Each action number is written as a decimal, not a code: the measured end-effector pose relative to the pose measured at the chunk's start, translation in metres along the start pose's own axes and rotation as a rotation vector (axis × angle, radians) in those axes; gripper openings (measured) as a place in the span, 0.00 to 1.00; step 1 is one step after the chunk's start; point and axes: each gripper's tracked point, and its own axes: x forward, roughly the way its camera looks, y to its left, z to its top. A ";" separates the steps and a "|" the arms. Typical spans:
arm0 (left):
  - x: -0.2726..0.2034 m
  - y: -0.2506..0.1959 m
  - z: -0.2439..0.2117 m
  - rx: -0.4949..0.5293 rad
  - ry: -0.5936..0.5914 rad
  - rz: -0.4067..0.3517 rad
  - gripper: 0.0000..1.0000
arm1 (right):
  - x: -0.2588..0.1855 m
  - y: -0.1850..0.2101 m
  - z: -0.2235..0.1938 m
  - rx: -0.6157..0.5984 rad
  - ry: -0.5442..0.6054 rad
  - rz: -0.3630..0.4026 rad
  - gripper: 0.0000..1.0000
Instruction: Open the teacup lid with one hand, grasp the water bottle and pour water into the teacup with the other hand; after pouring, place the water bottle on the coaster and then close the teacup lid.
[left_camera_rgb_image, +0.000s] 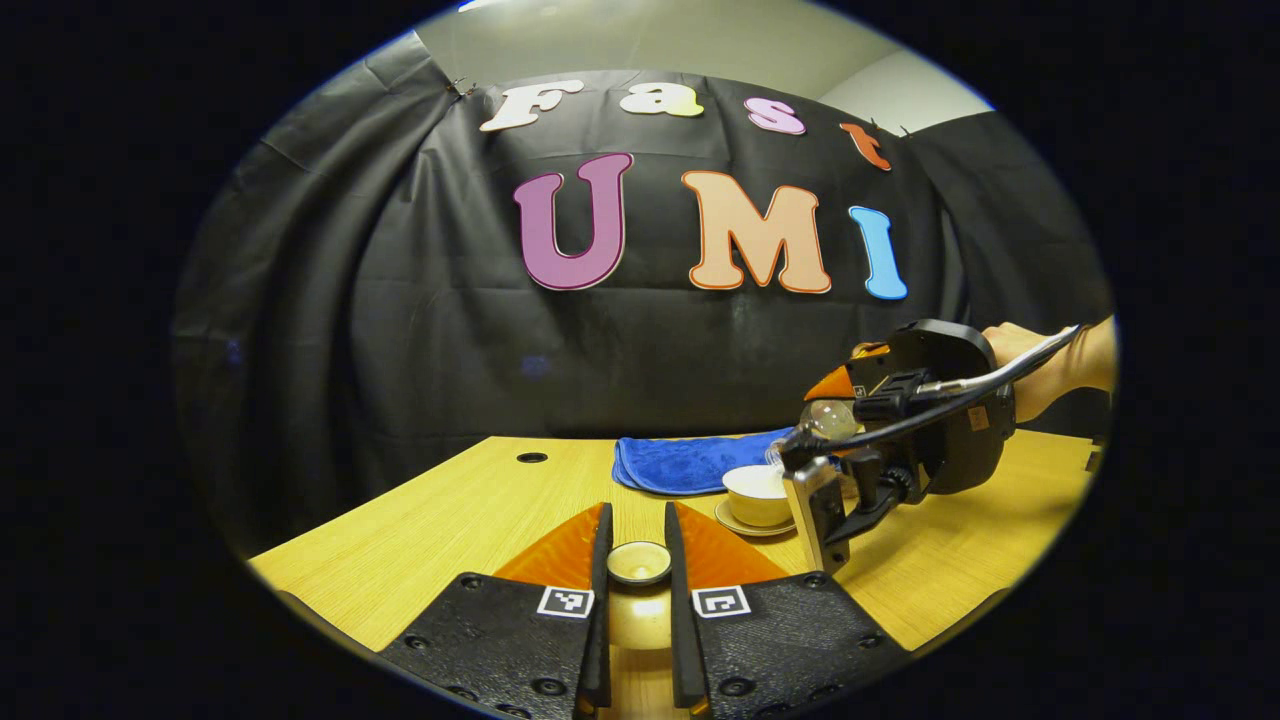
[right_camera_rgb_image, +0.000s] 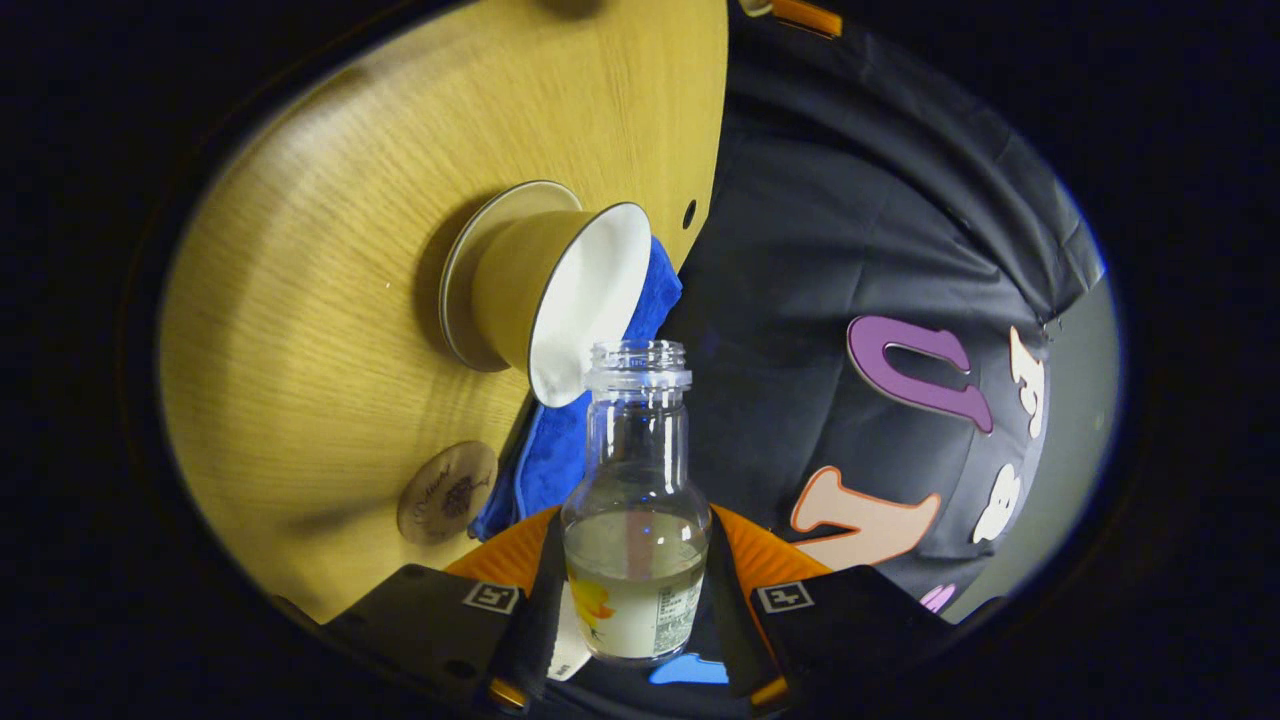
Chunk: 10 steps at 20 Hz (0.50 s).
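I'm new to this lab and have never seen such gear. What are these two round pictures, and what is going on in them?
No robot here: a person holds a two-finger gripper in each hand, and a fisheye camera rides on each one, looking out along its fingers.

In the left gripper view, the left gripper pinches the small round teacup lid above the wooden table. Farther off is the right gripper with the hand that holds it, tipped over the open teacup on its saucer, in front of a folded blue cloth.

The right gripper view is rolled sideways because that gripper is tilted. Its fingers clamp an uncapped water bottle, part full, its mouth at the teacup's rim. The round coaster lies bare on the table.
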 end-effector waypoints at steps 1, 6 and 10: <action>0.000 0.000 0.000 0.000 0.000 0.000 0.21 | 0.000 0.003 -0.003 0.068 0.007 0.011 0.69; 0.000 0.000 0.000 0.000 0.000 0.000 0.21 | -0.004 0.014 0.002 0.345 0.007 0.080 0.70; -0.001 0.000 0.000 -0.001 0.000 0.000 0.21 | -0.008 0.008 -0.013 0.573 0.017 0.101 0.72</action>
